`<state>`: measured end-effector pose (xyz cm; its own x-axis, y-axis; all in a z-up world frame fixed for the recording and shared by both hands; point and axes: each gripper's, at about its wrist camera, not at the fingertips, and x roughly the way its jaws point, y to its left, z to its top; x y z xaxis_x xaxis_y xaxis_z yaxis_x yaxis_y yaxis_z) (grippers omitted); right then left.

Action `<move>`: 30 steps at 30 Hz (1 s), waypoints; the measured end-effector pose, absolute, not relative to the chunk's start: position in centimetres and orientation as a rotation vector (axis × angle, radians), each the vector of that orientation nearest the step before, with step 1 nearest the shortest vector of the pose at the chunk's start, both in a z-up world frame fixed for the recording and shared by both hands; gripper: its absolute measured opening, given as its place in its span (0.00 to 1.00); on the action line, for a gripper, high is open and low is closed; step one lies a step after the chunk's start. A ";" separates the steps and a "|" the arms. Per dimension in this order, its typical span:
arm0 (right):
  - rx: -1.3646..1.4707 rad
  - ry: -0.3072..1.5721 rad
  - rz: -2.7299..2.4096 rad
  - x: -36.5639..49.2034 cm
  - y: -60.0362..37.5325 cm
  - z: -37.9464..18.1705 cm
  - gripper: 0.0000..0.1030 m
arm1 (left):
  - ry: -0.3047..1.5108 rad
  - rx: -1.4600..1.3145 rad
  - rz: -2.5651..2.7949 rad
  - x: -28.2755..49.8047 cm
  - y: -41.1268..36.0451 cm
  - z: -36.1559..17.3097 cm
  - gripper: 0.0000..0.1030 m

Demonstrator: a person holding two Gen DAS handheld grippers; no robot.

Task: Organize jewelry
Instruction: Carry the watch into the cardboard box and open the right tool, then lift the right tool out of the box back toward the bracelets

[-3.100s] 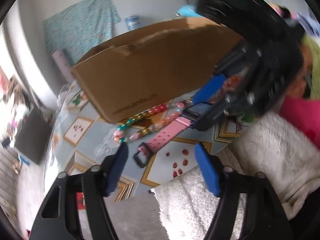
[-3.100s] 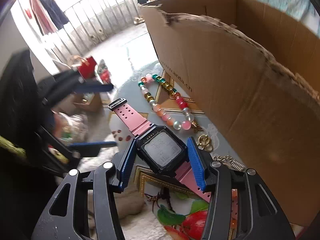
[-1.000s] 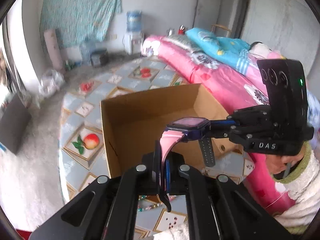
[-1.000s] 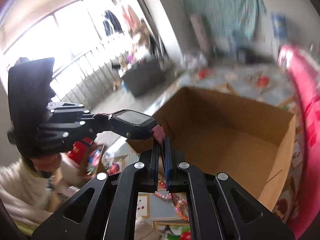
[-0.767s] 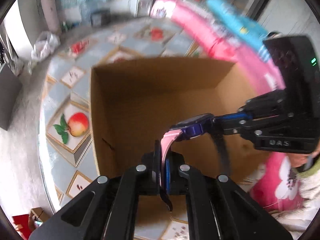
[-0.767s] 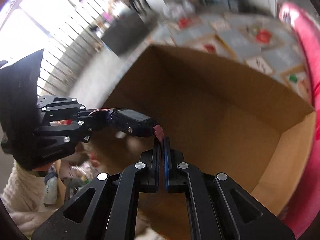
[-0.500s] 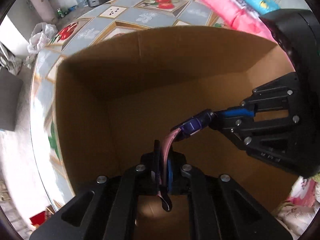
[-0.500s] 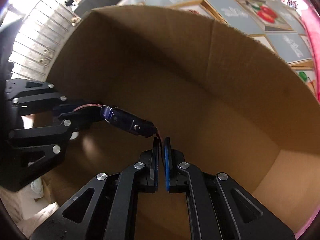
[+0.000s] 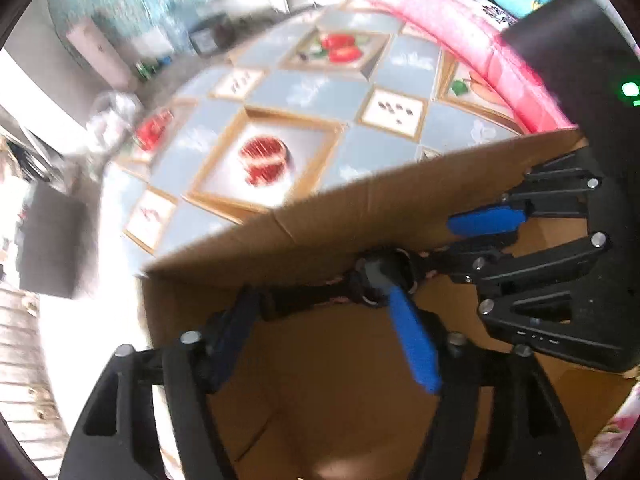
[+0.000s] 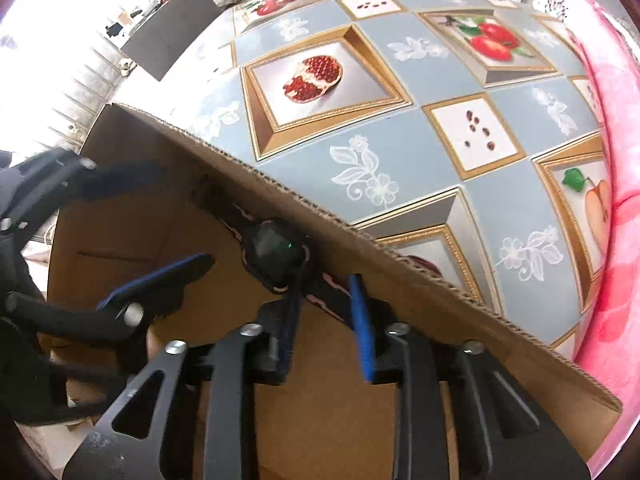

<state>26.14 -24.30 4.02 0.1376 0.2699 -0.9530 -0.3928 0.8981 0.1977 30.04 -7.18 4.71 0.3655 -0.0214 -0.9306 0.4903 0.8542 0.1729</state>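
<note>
The pink-strapped watch lies inside the brown cardboard box, stretched along the foot of its far wall, dark case facing me. It also shows in the left wrist view. My left gripper is open, its blue pads apart on either side of the strap. My right gripper is open too, its blue pads standing just either side of the strap without pinching it. Each gripper shows in the other's view, the right one and the left one.
The box wall's torn top edge runs just beyond the watch. Behind it lies the blue tablecloth with fruit pictures. A pink bedspread borders the table on the right. A dark box stands on the floor at the left.
Both grippers went from shut on the watch's strap ends to open. The watch came down from mid-air and now rests in the box against the far wall.
</note>
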 end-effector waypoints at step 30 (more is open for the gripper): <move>0.447 0.997 0.470 3.2 -34.2 7.7 0.36 | 0.852 0.080 -0.187 9.1 6.4 4.4 0.94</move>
